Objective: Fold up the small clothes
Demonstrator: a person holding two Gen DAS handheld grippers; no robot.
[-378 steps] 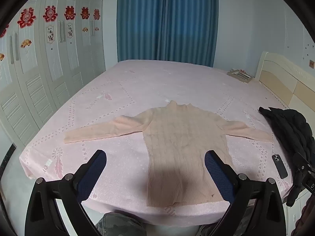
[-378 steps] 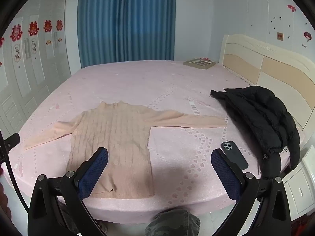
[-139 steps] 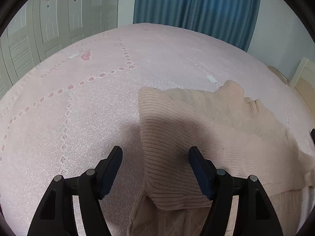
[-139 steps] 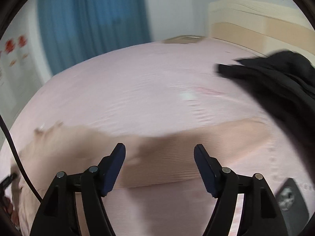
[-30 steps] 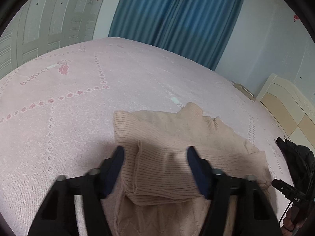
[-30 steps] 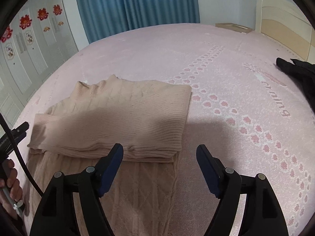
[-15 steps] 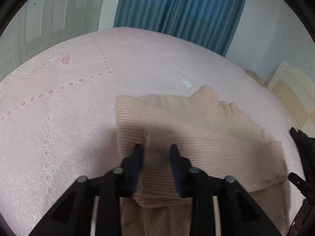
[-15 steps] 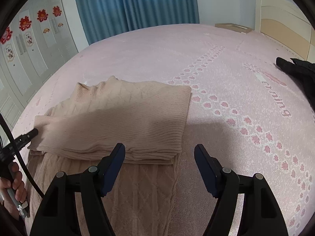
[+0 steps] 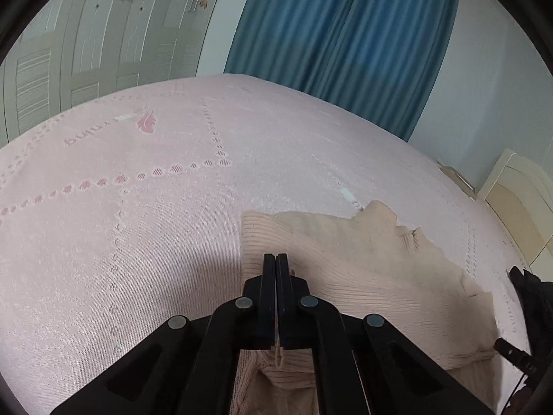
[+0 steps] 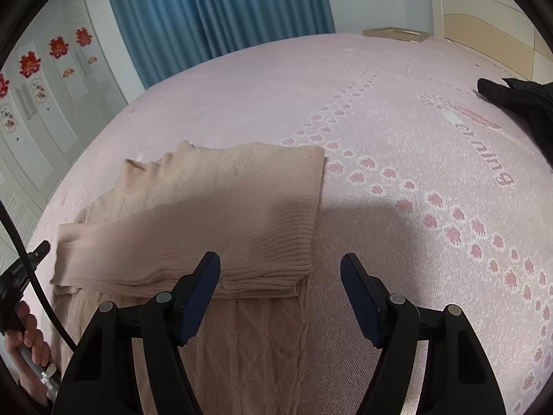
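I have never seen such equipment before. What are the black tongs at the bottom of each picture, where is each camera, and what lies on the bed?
No robot is here. A person holds a two-finger gripper in each hand, and a wide-angle camera on each gripper looks forward along its fingers.

The left wrist view shows the left gripper. Its jaws are shut, pinching knit at the left side of the beige sweater.

The right wrist view shows the right gripper. Its jaws are closing and grip nothing yet; the folded sweater's right edge lies between them.

The sweater lies on a pink bedspread, sleeves folded across its body. A black jacket lies at the right edge.
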